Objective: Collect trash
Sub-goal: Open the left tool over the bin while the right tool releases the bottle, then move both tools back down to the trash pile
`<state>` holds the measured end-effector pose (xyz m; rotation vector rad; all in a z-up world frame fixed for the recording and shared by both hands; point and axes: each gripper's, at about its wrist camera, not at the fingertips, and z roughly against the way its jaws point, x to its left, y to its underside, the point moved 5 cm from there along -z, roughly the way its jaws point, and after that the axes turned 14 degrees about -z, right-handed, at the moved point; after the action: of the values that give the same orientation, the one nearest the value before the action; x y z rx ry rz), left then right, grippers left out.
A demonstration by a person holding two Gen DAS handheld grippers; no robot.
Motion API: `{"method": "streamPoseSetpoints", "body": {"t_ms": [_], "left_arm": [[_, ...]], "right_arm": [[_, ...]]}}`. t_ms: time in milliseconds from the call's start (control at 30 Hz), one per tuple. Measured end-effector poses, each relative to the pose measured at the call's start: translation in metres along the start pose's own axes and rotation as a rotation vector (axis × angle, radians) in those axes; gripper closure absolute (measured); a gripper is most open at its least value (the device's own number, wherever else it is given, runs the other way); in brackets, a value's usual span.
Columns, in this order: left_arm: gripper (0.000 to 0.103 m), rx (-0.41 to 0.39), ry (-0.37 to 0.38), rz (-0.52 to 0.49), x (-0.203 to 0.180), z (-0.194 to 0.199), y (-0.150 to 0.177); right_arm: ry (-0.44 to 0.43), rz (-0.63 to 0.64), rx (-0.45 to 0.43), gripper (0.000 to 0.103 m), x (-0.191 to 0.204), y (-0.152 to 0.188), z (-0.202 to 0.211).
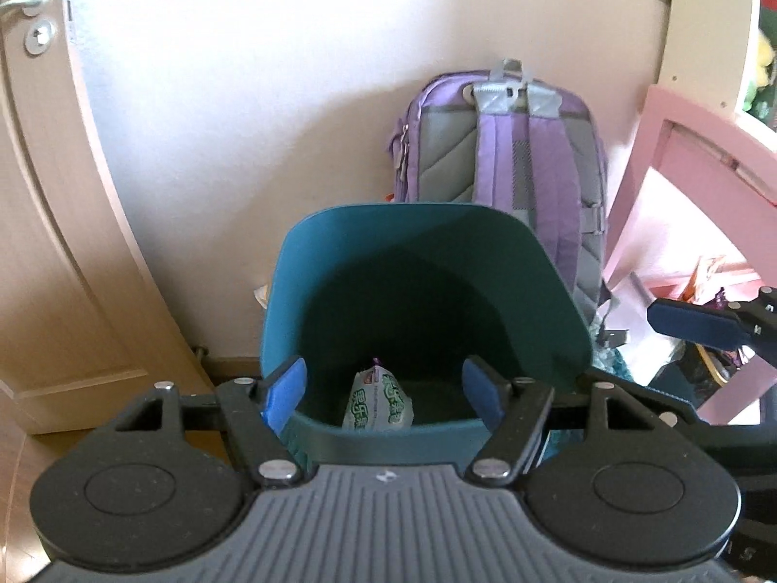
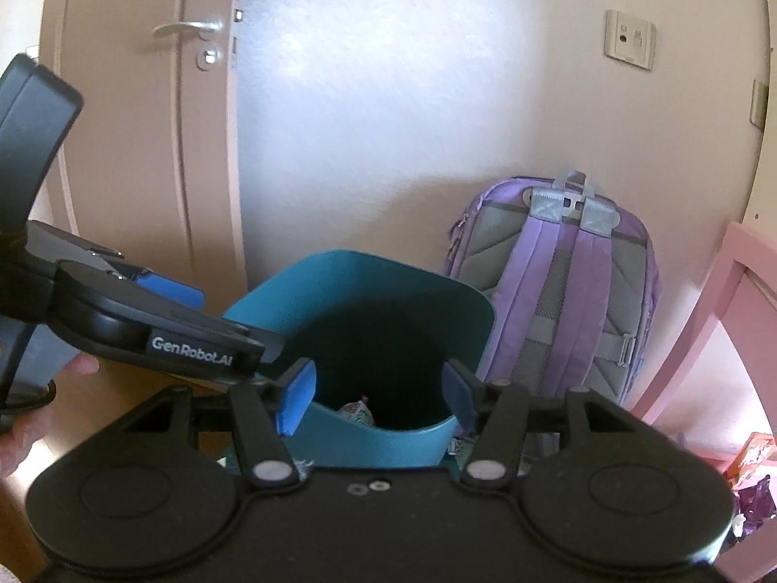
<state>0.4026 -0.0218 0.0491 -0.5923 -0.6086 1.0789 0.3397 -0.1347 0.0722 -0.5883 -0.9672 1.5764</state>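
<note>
Snack packet (image 1: 379, 401) lengthwise in bin (image 1: 340, 243)

Home interior, likely a child's bedroom corner. Beige wooden door (image 2: 141, 145) with a silver lever handle (image 2: 187, 28) and lock, plain white wall (image 2: 388, 97) with a wall socket plate (image 2: 630, 39). Purple-and-grey school backpack (image 1: 505, 145) leans upright against the wall. Pink painted furniture frame (image 1: 680, 155) at right, shelf beside it with what look like plush toys, too blurred to confirm. Teal plastic waste bin (image 1: 340, 252) stands on a wood-tone floor (image 1: 19, 486), just in front of the backpack. Snack packets (image 2: 750, 456) low on the pink unit.
</note>
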Motion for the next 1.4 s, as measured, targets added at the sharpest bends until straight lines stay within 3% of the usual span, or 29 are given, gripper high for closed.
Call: {"method": "streamPoseSetpoints", "body": {"t_ms": [333,433,800,1000,1167,1333,1400], "left_arm": [[0.031,-0.045,0.004,0.017,0.010,0.059,0.036],[0.023,-0.053,0.016,0.039,0.012,0.072,0.052],[0.023,-0.070,0.030,0.045,0.016,0.090,0.111],[0.020,-0.073,0.058,0.058,0.025,0.090,0.156],[0.020,-0.030,0.076,0.134,0.045,0.074,0.204],[0.020,0.009,0.044,0.187,0.072,0.047,0.245],[0.011,0.017,0.037,0.210,0.085,0.034,0.260]], "right_arm": [[-0.060,0.002,-0.001,0.044,0.023,0.022,0.041],[-0.084,0.008,0.005,0.044,0.033,0.033,0.048],[-0.148,-0.011,0.039,0.043,0.054,0.083,0.050],[-0.154,-0.045,0.083,0.042,0.050,0.123,0.030],[-0.141,-0.060,0.131,0.042,0.046,0.165,0.002],[-0.122,-0.070,0.218,0.041,0.042,0.211,-0.038],[-0.101,-0.064,0.245,0.041,0.041,0.228,-0.055]]}}
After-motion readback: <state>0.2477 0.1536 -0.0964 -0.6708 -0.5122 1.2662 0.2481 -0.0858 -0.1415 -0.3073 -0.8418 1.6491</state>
